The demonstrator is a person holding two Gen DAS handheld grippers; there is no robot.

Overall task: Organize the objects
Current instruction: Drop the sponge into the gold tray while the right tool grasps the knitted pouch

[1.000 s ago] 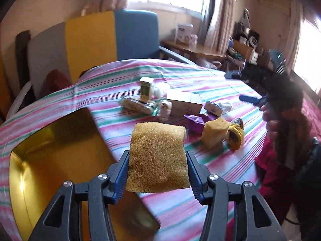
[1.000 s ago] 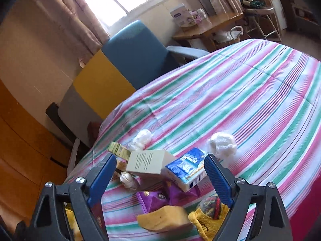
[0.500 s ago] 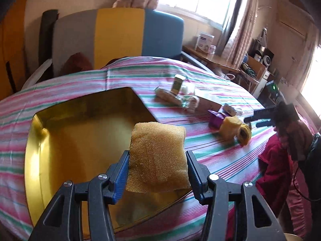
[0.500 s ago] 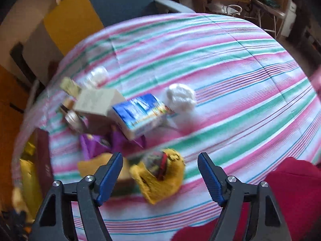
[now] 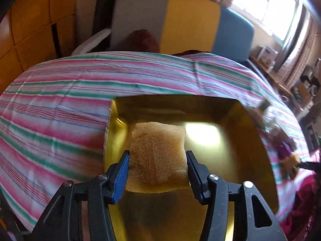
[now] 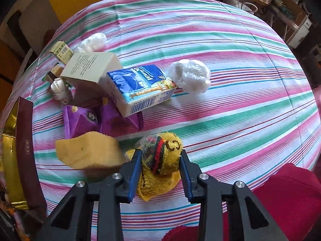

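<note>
While the left tongs [image 5: 157, 167] clamp a brown sponge [image 5: 157, 156] between their blue pads and hold it over the gold-lined box [image 5: 230, 108] on the striped desk [image 5: 60, 108], the right tongs [image 6: 159, 167] have just been closing and now squeeze a yellow knitted sock bundle [image 6: 160, 158] that lies on the desk near its front edge. Just left of that bundle lies a yellow sponge [image 6: 90, 152], touching a purple packet [image 6: 84, 120] behind it. Farther back sit a blue and white carton [image 6: 140, 88], a white box [image 6: 90, 68] and a crumpled white plastic bag [image 6: 190, 75]
</note>
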